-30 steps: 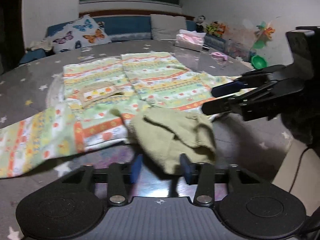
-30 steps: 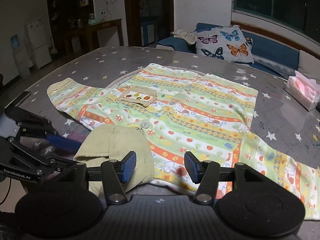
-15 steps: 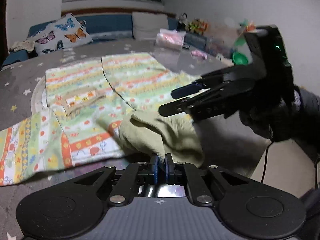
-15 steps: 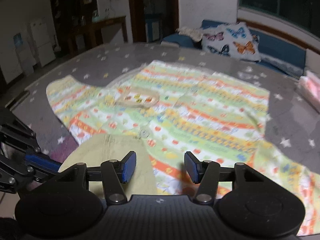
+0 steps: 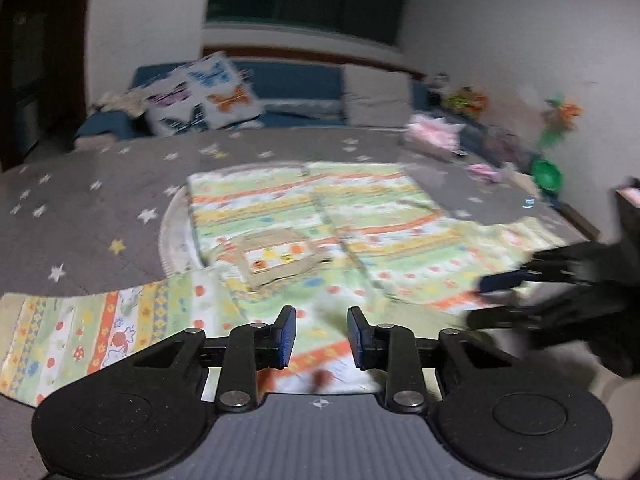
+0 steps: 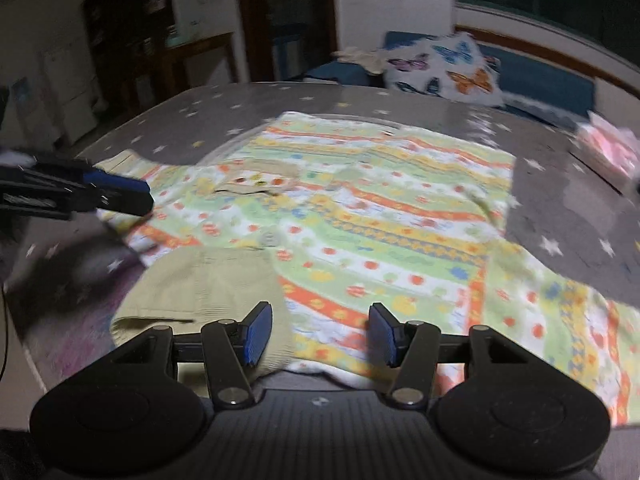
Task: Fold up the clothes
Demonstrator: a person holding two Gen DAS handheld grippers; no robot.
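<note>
striped cotton shirt flat on the starry table, both grippers empty

pastel striped shirt (image 6: 360, 208) lies spread out across the grey star-print tablecloth (image 6: 560, 216), front side up with its little pocket (image 5: 280, 256) showing. one sleeve (image 5: 80, 328) stretches off to the left in the left wrist view. the olive green collar bit (image 6: 208, 284) sits folded over at the near edge, just ahead of the right gripper (image 6: 320, 334). that one's jaws are spread wide with nothing between them. left gripper (image 5: 321, 337) hovers over the shirt's near edge, jaws parted too, not pinching any fabric. butterfly pillow (image 6: 444, 68) sits on the blue sofa (image 5: 300, 84) behind the table. everything's kinda motion-blurred.
</note>
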